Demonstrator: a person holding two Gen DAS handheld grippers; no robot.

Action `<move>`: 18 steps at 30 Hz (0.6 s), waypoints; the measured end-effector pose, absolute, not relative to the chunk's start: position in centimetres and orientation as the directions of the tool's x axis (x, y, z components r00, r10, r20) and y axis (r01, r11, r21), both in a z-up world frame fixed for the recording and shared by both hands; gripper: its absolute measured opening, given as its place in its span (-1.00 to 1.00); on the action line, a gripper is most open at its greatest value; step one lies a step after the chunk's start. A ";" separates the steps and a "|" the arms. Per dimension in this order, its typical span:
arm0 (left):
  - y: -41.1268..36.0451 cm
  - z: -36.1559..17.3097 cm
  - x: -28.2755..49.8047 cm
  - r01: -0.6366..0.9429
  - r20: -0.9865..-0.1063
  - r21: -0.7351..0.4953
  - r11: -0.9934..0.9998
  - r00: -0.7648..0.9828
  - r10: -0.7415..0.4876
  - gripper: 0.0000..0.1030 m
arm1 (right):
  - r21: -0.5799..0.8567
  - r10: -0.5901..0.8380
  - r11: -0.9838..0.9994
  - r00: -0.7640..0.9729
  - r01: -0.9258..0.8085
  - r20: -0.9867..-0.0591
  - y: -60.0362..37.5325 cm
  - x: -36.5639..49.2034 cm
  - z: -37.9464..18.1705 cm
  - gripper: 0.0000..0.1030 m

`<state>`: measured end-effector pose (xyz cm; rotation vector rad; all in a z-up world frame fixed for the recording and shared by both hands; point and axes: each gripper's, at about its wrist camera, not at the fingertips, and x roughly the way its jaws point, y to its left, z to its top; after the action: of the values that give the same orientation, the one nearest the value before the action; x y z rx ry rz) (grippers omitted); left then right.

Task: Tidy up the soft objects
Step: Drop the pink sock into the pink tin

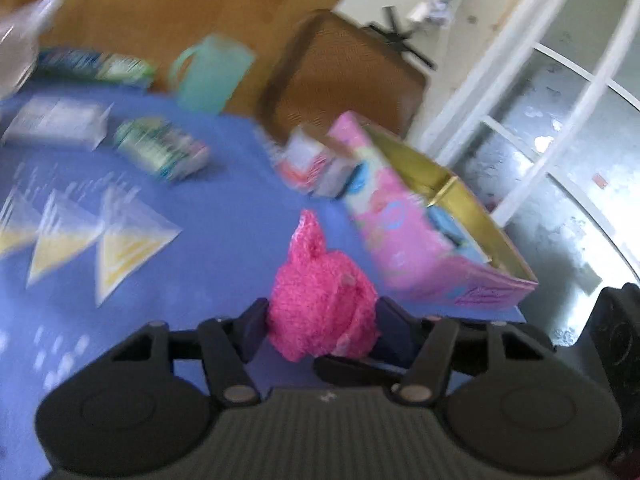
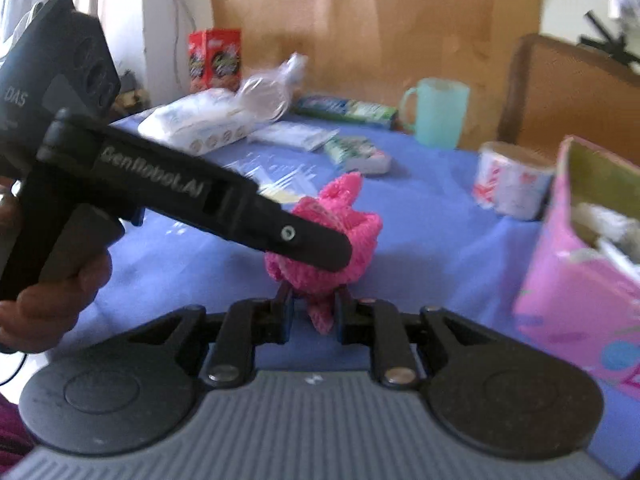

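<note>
A fluffy pink knitted soft object [image 1: 320,300] is held above the blue tablecloth [image 1: 224,200]. My left gripper [image 1: 322,322] is shut on its body. In the right wrist view the same pink object [image 2: 340,232] is pinched at its lower tail by my right gripper [image 2: 314,308], while the left gripper [image 2: 304,244] reaches in from the left and clamps the object's body. A pink patterned cardboard box [image 1: 404,216] with a gold inside stands open to the right; it also shows in the right wrist view [image 2: 580,280], holding blue and white soft items.
On the blue cloth lie clear triangular packets [image 1: 120,240], a white tissue pack [image 2: 200,124], a plastic bag [image 2: 268,92], green packets [image 2: 356,154], a tissue roll [image 2: 512,184] and a teal mug [image 2: 440,116]. A brown chair [image 1: 344,80] stands behind the table.
</note>
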<state>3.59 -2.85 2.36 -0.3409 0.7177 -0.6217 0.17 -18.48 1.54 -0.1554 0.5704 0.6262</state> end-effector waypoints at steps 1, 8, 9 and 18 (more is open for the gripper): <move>-3.6 3.4 3.9 0.435 -0.491 -0.478 0.763 0.587 -0.643 0.15 | 0.033 0.508 0.814 0.684 -0.580 -0.523 -19.2 0.1 2.0 -0.56; -13.7 9.8 7.2 0.618 -0.435 -0.340 0.709 0.565 -0.701 0.26 | 0.026 0.382 0.916 0.853 -0.400 -0.355 -26.3 1.2 6.4 -0.55; -15.7 10.3 8.0 0.633 -0.438 -0.317 0.706 0.563 -0.701 0.33 | 0.032 0.353 0.930 0.864 -0.366 -0.358 -27.4 1.8 6.7 -0.55; -23.2 8.0 12.4 0.553 -0.520 -0.284 0.784 0.598 -0.610 0.69 | 0.121 0.081 0.992 0.857 -0.022 -0.509 -36.3 9.5 5.3 -0.25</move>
<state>12.35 -23.17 8.05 -0.0966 0.6400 -0.6758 9.47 -36.30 5.27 0.1127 0.5389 0.0539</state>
